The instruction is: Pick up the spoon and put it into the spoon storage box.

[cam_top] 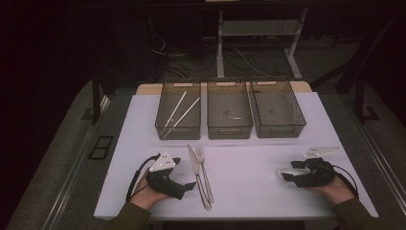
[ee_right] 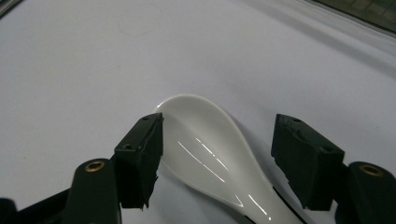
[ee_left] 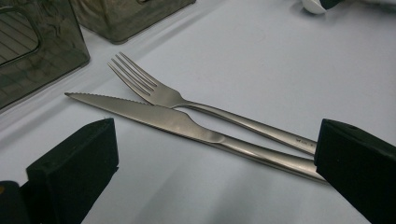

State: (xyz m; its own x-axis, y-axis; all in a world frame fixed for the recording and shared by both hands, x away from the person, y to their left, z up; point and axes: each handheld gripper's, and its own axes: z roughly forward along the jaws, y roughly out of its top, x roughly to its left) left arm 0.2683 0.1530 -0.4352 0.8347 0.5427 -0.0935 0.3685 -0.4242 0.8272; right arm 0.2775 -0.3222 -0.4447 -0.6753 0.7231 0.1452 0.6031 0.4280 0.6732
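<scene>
The right gripper [ee_right: 217, 154] straddles a white spoon [ee_right: 210, 154] lying face-down on the table [cam_top: 249, 163]. Its jaws stand apart: one pad looks to touch the spoon's flank, the other is clear of it, so nothing is clamped yet. In the high view this gripper [cam_top: 286, 173] sits at about four o'clock on the table, with the spoon [cam_top: 289, 170] poking out at its tip.

The main risk, as I judge it, is the spoon's glossy, rounded back. If the pads close on that curve rather than lower on the sides, it may squirt out forward or tip. An off-centre squeeze, with one pad arriving first, could shove it sideways across the smooth table instead of lifting it.

The left gripper [ee_left: 215, 154], at about seven o'clock [cam_top: 187, 186], is released, its jaws wide and holding nothing. They point at a knife [ee_left: 187, 126] and fork [ee_left: 196, 105] lying side by side and touching near six o'clock. A careless nudge there would scatter the pair.

Both hands rest low near the table's edge, palms cupped under the grippers, which lie almost level and aim inward toward each other. Three bins stand across twelve o'clock. The left bin [cam_top: 178, 125] holds two chopsticks [cam_top: 179, 112].
</scene>
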